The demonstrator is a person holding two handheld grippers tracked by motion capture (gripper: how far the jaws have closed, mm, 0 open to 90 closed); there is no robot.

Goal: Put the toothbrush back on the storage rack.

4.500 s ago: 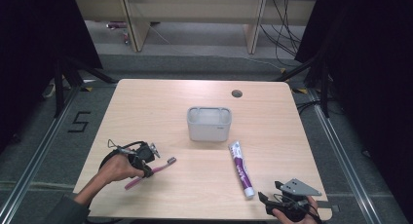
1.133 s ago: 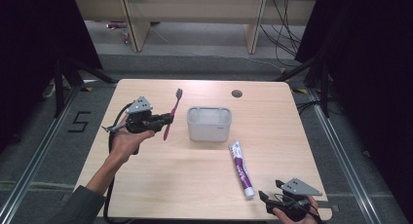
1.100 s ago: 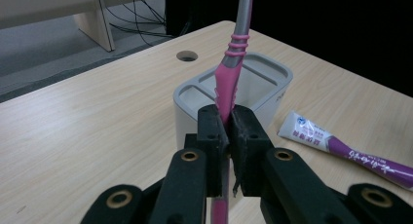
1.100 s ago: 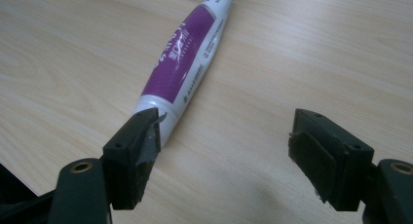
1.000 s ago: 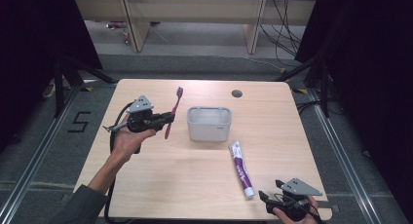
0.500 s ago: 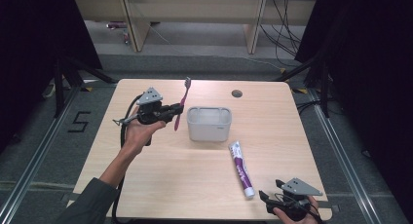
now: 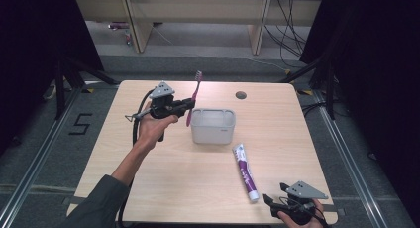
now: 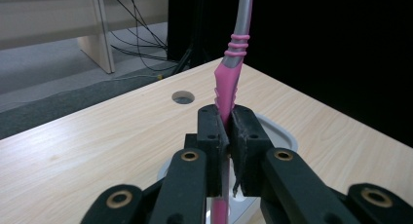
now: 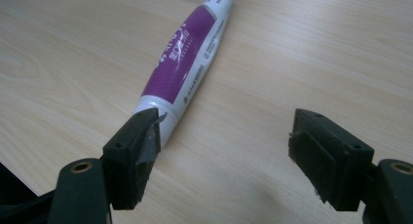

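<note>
holding a pink toothbrush up beside the white holder, left of frame centre.

pinching its handle in the left gripper, jaws pressed together, bristles pointing up, just left of the holder's rim. resting the right gripper at lower right with jaws spread, near the purple toothpaste tube's cap end.

floor marking: a black "5" on the grey floor, out past the left gripper, away from the table.
tube print: white lettering and small lines of print on the purple and white plastic toothpaste tube, just ahead of the right gripper; too blurred to read.
</note>
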